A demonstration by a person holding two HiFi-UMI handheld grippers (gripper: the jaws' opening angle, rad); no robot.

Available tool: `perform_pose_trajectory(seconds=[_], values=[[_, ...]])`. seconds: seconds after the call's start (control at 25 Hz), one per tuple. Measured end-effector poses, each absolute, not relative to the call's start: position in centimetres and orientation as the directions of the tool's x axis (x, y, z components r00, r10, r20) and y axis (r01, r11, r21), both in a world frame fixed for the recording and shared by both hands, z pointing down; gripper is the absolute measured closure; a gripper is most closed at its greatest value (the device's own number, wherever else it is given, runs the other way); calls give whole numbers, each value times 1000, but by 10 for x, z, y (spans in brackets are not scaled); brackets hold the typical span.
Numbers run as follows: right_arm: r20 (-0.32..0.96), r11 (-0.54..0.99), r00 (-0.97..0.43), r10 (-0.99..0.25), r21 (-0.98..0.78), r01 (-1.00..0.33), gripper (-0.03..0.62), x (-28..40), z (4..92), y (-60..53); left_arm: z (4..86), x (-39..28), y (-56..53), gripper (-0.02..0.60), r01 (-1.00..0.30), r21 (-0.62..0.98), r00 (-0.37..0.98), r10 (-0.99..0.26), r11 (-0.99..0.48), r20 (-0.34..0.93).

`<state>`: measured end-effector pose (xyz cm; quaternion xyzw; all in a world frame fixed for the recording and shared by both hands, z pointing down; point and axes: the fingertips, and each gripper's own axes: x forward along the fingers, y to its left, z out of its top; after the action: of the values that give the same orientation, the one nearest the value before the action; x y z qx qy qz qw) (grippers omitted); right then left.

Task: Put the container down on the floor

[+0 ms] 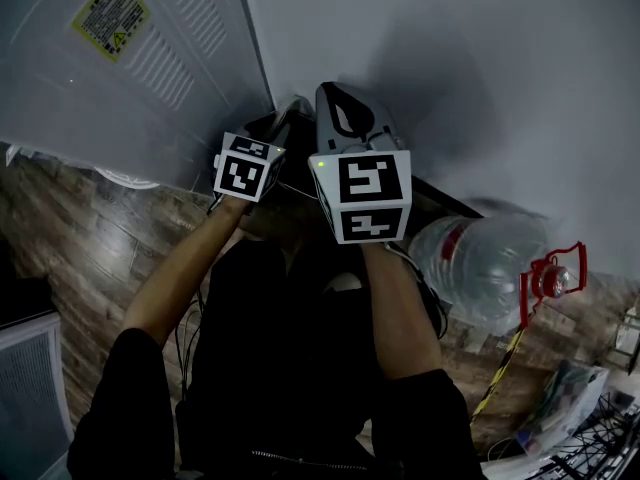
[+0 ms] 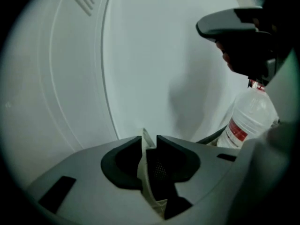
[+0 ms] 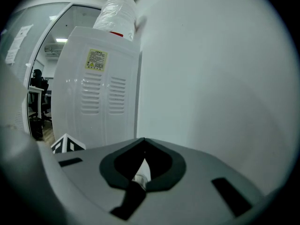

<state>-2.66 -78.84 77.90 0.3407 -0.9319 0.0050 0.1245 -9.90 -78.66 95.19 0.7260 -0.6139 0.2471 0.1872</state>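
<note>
Both grippers are held close together, high against a white wall (image 1: 450,68). My left gripper (image 2: 149,142) is shut on a thin pale strip (image 2: 146,165) that stands up between its dark pads. My right gripper (image 3: 143,149) is shut on a small pale piece (image 3: 140,175). In the head view the left gripper (image 1: 285,118) and right gripper (image 1: 340,103) point at the wall, and a dark rim (image 1: 445,200) shows just below them. The rest of what they hold is hidden by the marker cubes, arms and black clothing, so I cannot tell the container's shape.
A white water dispenser (image 1: 120,68) stands at the left, with a bottle (image 3: 116,13) on top. A big clear water bottle (image 1: 480,263) with a red handle (image 1: 550,280) lies on the wood-pattern floor (image 1: 70,238) at the right. Clutter (image 1: 570,408) fills the lower right.
</note>
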Motion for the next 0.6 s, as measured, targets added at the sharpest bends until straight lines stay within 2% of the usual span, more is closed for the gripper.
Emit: perform_pose_trajectory(seconds=[0.2,0.44,0.6], values=[[240,761,-725,-645,121,-637,583,-31,775,-778,934,-94,-776,478,-976,-58,146,-831,-209,536],[235,751,-721,-652,67,-657,583,-29,767,-771,906,-91,-765,563,-968,-61,197,-886,-244,419],[226,749,-731,-644,-7,-662,583,-32,762,-764,895,-79,-753,568,-951,-75,247,-885,-298,394]])
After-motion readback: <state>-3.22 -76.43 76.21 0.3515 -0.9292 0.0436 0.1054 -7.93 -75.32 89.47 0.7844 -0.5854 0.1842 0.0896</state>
